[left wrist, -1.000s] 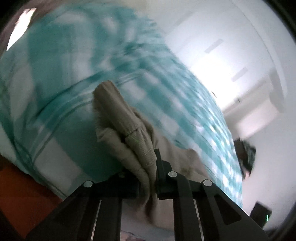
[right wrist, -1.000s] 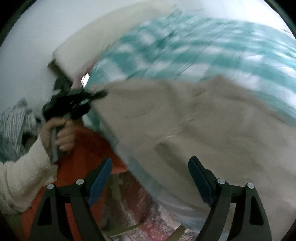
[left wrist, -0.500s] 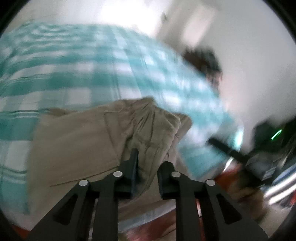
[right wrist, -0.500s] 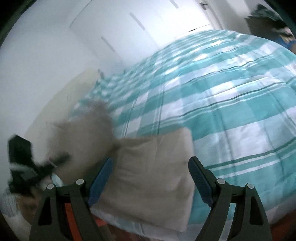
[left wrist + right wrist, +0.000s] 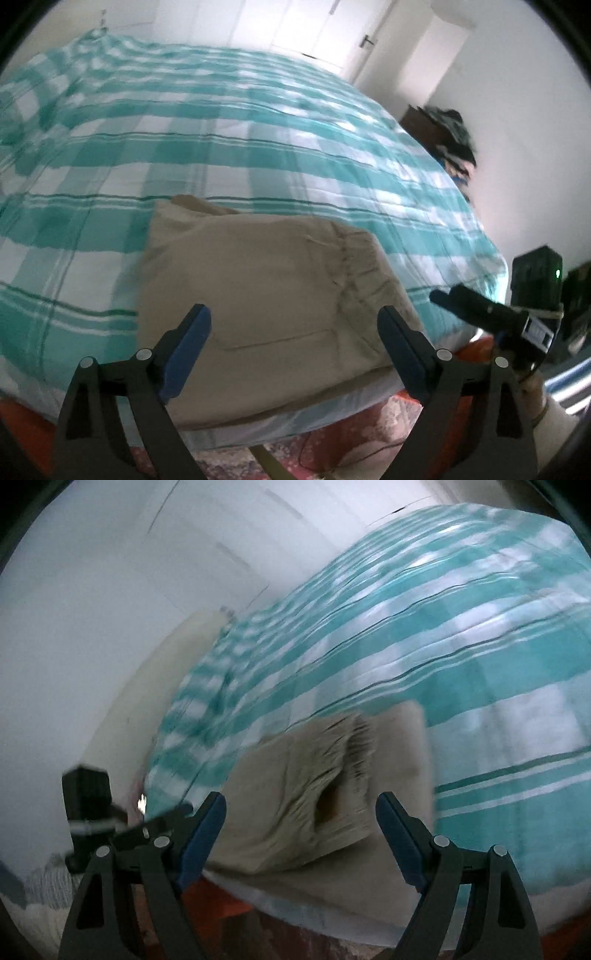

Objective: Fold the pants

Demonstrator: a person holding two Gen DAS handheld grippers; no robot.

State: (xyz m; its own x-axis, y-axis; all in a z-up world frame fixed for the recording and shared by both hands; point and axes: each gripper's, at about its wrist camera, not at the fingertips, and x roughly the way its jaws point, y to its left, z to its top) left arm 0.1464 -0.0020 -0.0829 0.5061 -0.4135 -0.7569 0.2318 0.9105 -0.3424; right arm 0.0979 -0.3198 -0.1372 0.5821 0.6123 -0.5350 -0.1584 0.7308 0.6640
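The beige pants [image 5: 266,291] lie folded into a flat rectangle near the front edge of the bed, waistband gathers toward the right. My left gripper [image 5: 293,330] hovers just before them, its jaws opening wide, with nothing pressed between the pads. In the right wrist view the same pants [image 5: 325,782] show their ruffled waistband opening. My right gripper [image 5: 301,818] stands open in front of that opening and touches no cloth. The right gripper also appears at the right edge of the left wrist view, and the left gripper at the lower left of the right wrist view.
A teal and white checked bedspread [image 5: 221,122] covers the bed. A dark pile of clothes [image 5: 448,133] sits at the far right corner. White closet doors [image 5: 317,26] stand behind the bed. An orange and patterned rug [image 5: 373,432] lies below the bed edge. A cream headboard [image 5: 166,686] is at the left.
My left gripper swung the pants' end across onto the bed, then let go and opened wide. The pants now lie folded flat. The right gripper stayed open while its view swung round.
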